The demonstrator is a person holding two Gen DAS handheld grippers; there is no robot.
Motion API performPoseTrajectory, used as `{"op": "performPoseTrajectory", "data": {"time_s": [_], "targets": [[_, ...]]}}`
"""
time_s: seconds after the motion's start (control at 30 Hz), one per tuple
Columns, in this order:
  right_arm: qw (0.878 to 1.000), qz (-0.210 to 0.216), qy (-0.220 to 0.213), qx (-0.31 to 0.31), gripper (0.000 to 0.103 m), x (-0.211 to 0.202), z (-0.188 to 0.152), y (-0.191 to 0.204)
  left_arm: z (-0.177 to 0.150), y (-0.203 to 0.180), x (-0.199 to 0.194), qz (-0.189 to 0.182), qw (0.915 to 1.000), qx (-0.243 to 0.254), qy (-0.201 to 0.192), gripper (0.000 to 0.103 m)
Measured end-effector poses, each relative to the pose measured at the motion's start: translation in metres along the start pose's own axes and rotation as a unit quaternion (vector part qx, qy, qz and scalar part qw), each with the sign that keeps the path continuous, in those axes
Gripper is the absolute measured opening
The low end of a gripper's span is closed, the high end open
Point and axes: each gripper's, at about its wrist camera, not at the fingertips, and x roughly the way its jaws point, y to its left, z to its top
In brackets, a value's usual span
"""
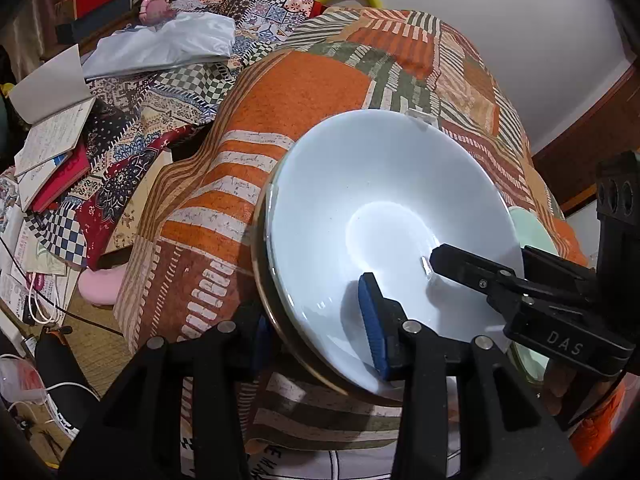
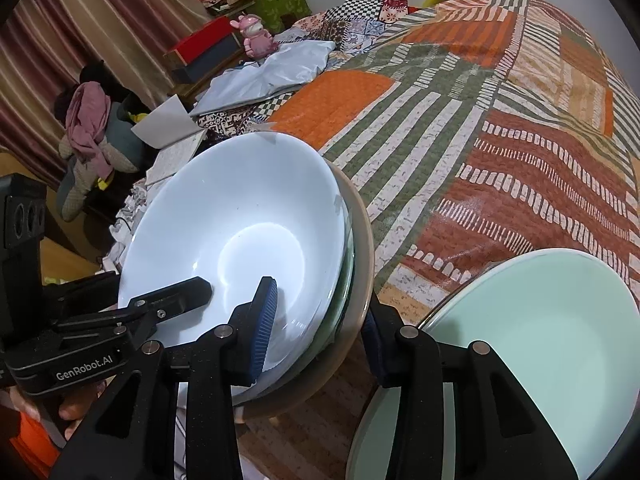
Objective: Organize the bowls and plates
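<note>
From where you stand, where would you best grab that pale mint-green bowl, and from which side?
I'd take the pale mint-green bowl by its thin rim, one finger inside and one outside. It lies tilted on the patchwork quilt with its near edge raised, so coming from the near side probably suits.

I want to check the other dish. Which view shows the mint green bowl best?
The right wrist view: the mint green bowl fills its lower right, interior open to view. The left wrist view shows only a sliver behind the white bowl.
</note>
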Motion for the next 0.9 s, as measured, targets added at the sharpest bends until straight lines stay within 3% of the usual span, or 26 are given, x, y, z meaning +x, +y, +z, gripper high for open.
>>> {"op": "performPoseTrajectory", "data": {"time_s": [0.27, 0.6, 0.9], "targets": [[1.000, -0.001, -0.003, 0.014, 0.036, -0.007, -0.001, -0.002, 0.001, -0.011, -0.009, 0.034, 0.9992, 0.014, -0.016, 0.040], [0.998, -0.002, -0.051, 0.024, 0.035, -0.047, -0.006, -0.011, 0.004, -0.034, -0.031, 0.029, 0.9985, 0.031, -0.035, 0.040], [0.994, -0.028, -0.095, 0.044, 0.035, -0.091, -0.015, -0.034, 0.006, -0.086, -0.050, 0.008, 0.9959, 0.070, -0.058, 0.040]]}}
